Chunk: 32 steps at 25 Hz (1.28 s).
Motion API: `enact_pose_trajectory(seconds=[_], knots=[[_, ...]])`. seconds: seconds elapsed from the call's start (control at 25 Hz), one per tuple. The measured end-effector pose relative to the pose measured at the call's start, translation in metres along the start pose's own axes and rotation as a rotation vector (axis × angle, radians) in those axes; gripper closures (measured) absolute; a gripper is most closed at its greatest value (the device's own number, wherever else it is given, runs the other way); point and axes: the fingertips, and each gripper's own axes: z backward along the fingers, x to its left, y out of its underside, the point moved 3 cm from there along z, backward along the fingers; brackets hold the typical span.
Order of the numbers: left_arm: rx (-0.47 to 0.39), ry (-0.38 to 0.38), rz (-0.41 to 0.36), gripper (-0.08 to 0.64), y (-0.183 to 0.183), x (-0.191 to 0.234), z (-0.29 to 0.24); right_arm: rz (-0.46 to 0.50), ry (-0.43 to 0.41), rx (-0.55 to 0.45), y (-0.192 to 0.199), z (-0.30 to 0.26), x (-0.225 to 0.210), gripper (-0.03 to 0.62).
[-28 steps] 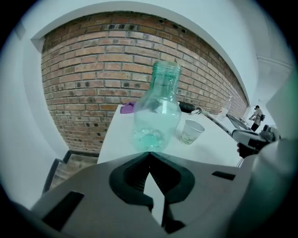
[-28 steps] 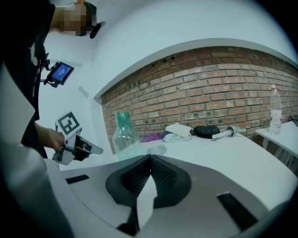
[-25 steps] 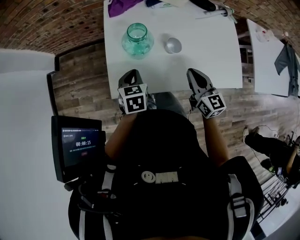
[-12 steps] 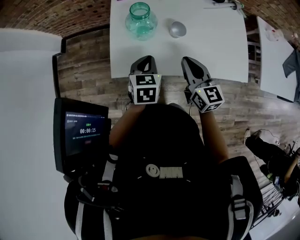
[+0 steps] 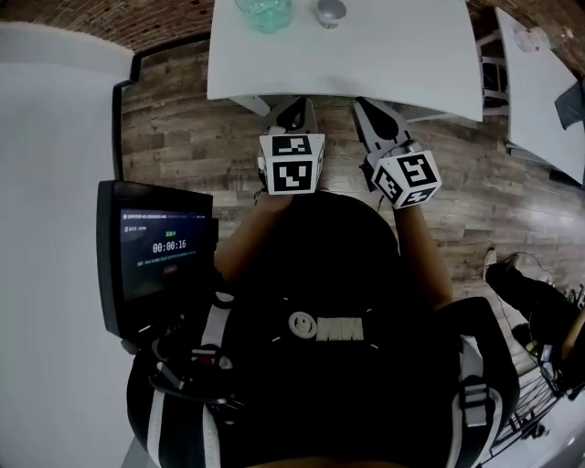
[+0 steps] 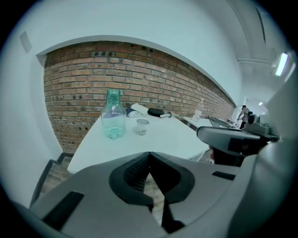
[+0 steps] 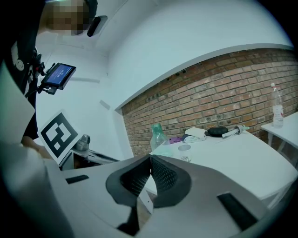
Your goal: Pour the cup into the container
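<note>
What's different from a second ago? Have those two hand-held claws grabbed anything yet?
Nothing has been grabbed. The left gripper and right gripper have pulled back off the table to just short of its near edge. The jar and cup now sit at the very top of the head view. Unchanged: both jaws are shut and empty, and the jar and cup stand side by side.

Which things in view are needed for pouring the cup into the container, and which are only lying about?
For the job:
- small clear cup
- green-tinted glass jar with a narrow neck

Lying about:
- black oblong object
- crumpled white cloth
- clear plastic bottle
</note>
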Motion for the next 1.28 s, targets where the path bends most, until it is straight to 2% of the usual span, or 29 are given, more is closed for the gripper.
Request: enact_pose_trajectory(seconds=[0.2,0.44,0.56,0.72,0.92,1.08,1.28], knots=[[0.030,-0.020,0.020,0.560,0.003,0.005,0.006,-0.013,0.008,0.010,-0.006,-0.005,0.002,0.586],[0.002,-0.039,-0.006,0.560,0.049,-0.052,0.078,-0.008,0.032,-0.046,0.010,0.084,0.037,0.586],[-0.004,-0.038,-0.007,0.560,0.056,-0.058,0.094,0.010,0.033,-0.043,0.015,0.096,0.053,0.586],[-0.004,0.000,-0.010,0.560,0.059,-0.041,0.108,0.014,0.063,-0.034,0.018,0.086,0.078,0.586],[0.003,0.038,0.003,0.560,0.061,-0.008,0.118,-0.029,0.108,-0.009,0.027,0.060,0.107,0.586],[-0.007,0.041,0.004,0.560,0.059,-0.008,0.117,-0.042,0.136,0.000,0.028,0.062,0.104,0.586],[-0.006,0.027,0.012,0.560,0.060,-0.005,0.119,-0.020,0.126,-0.002,0.023,0.059,0.111,0.586]])
